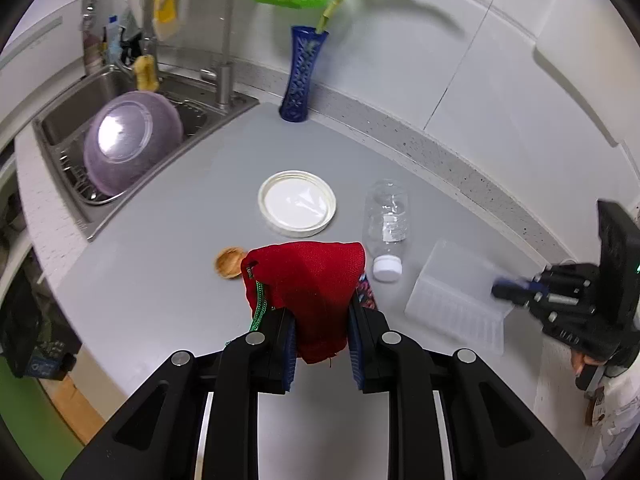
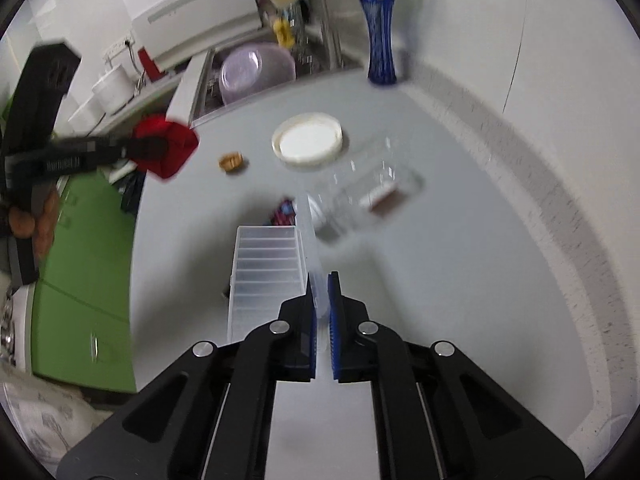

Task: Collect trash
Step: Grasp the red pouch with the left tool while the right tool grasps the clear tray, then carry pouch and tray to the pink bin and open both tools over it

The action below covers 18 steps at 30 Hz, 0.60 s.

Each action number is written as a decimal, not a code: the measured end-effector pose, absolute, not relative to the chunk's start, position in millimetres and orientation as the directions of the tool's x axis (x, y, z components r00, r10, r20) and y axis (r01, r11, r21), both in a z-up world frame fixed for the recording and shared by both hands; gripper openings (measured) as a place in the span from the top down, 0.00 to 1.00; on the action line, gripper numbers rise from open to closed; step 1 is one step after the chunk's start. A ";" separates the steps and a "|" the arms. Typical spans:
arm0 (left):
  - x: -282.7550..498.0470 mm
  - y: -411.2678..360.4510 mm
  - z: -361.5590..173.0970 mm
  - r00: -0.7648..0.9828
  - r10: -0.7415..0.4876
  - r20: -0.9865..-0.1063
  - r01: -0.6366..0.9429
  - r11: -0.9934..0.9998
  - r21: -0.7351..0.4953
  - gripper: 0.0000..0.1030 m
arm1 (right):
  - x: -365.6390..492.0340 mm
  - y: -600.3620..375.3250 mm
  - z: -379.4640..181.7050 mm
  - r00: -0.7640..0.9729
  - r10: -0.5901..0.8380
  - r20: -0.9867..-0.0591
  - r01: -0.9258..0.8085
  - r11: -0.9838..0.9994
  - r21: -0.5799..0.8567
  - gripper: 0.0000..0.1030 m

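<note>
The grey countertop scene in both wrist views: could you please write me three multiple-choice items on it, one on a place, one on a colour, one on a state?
1. Where does the round white plastic lid lie?
A. in the sink
B. on the grey countertop
C. in the green basket

2. What colour is the cloth held by the left tool?
A. red
B. yellow
C. white

3. How is the clear plastic bottle with a white cap?
A. upright
B. lying on its side
C. held by a tool

Answers:
1 B, the lid rests flat on the counter, between the sink and the bottle.
2 A, the red cloth hangs between the left tool's pads.
3 B, it lies flat with its cap toward the camera; the right tool grips the translucent ribbed plastic box instead.
</note>
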State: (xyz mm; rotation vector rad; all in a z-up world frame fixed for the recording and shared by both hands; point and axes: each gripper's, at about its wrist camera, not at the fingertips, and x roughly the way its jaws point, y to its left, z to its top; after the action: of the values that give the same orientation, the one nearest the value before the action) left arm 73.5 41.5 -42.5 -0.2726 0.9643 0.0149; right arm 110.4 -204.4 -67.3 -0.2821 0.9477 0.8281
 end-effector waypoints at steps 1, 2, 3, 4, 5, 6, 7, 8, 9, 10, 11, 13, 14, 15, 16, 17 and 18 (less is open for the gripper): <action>65.1 44.4 -39.4 0.577 -0.100 -0.810 -0.141 0.966 -0.219 0.79 | 106.7 -198.2 -59.9 0.335 0.499 -0.799 -0.730 0.674 0.115 0.96; 57.7 47.7 -36.8 0.581 -0.092 -0.809 -0.148 0.965 -0.217 0.79 | 104.2 -194.0 -54.9 0.349 0.501 -0.792 -0.729 0.677 0.107 0.96; 49.8 51.6 -34.4 0.584 -0.085 -0.807 -0.158 0.964 -0.215 0.79 | 100.3 -185.7 -47.2 0.361 0.512 -0.779 -0.728 0.677 0.108 0.96; 38.7 57.8 -31.3 0.588 -0.073 -0.806 -0.173 0.962 -0.213 0.79 | 96.7 -177.2 -41.9 0.367 0.520 -0.771 -0.731 0.674 0.107 0.96; 29.3 63.4 -28.9 0.591 -0.061 -0.805 -0.186 0.960 -0.210 0.79 | 94.4 -168.5 -38.3 0.371 0.527 -0.764 -0.736 0.669 0.103 0.96; 15.6 72.2 -26.0 0.593 -0.045 -0.804 -0.207 0.956 -0.207 0.79 | 88.4 -156.4 -33.3 0.371 0.540 -0.755 -0.747 0.656 0.102 0.96; 2.8 80.5 -24.0 0.594 -0.030 -0.804 -0.229 0.952 -0.205 0.79 | 84.1 -147.2 -30.3 0.367 0.550 -0.750 -0.756 0.646 0.104 0.96; -9.1 88.4 -22.2 0.595 -0.014 -0.804 -0.249 0.947 -0.201 0.79 | 76.9 -132.4 -26.3 0.359 0.565 -0.743 -0.770 0.629 0.107 0.96; -25.2 97.7 -20.6 0.595 0.007 -0.804 -0.275 0.941 -0.195 0.79 | 69.7 -118.8 -23.7 0.350 0.578 -0.737 -0.782 0.613 0.109 0.96; -37.1 104.2 -20.0 0.593 0.023 -0.805 -0.294 0.937 -0.190 0.79 | 60.0 -98.3 -21.4 0.333 0.596 -0.731 -0.802 0.587 0.113 0.96; -53.0 112.9 -19.6 0.590 0.043 -0.806 -0.318 0.930 -0.184 0.79 | 52.4 -83.0 -19.4 0.318 0.607 -0.728 -0.816 0.566 0.115 0.96; -86.6 132.1 -20.2 0.583 0.082 -0.809 -0.374 0.910 -0.177 0.79 | 29.3 -43.5 -18.4 0.276 0.632 -0.724 -0.854 0.507 0.117 0.96; -102.3 140.9 -21.3 0.578 0.098 -0.810 -0.399 0.900 -0.176 0.79 | 18.3 -28.8 -18.6 0.260 0.640 -0.723 -0.868 0.482 0.115 0.96; -123.4 152.5 -23.6 0.570 0.119 -0.813 -0.433 0.884 -0.175 0.79 | 6.7 -10.4 -19.3 0.241 0.647 -0.724 -0.883 0.455 0.112 0.96; -136.7 158.5 -25.0 0.564 0.132 -0.815 -0.455 0.873 -0.173 0.79 | -5.8 9.2 -20.3 0.218 0.654 -0.724 -0.897 0.427 0.115 0.96; -151.9 166.5 -26.9 0.558 0.146 -0.817 -0.480 0.860 -0.175 0.79 | -15.2 22.0 -20.7 0.201 0.660 -0.723 -0.905 0.407 0.120 0.96; -166.8 174.6 -28.4 0.552 0.159 -0.819 -0.503 0.847 -0.174 0.79 | -27.8 41.3 -21.8 0.176 0.667 -0.724 -0.917 0.378 0.125 0.96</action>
State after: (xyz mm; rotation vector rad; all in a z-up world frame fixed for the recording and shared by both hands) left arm -166.8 174.6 -28.4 -0.4175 0.9080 0.4051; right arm -27.8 41.3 -21.8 -0.3790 0.7912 1.1596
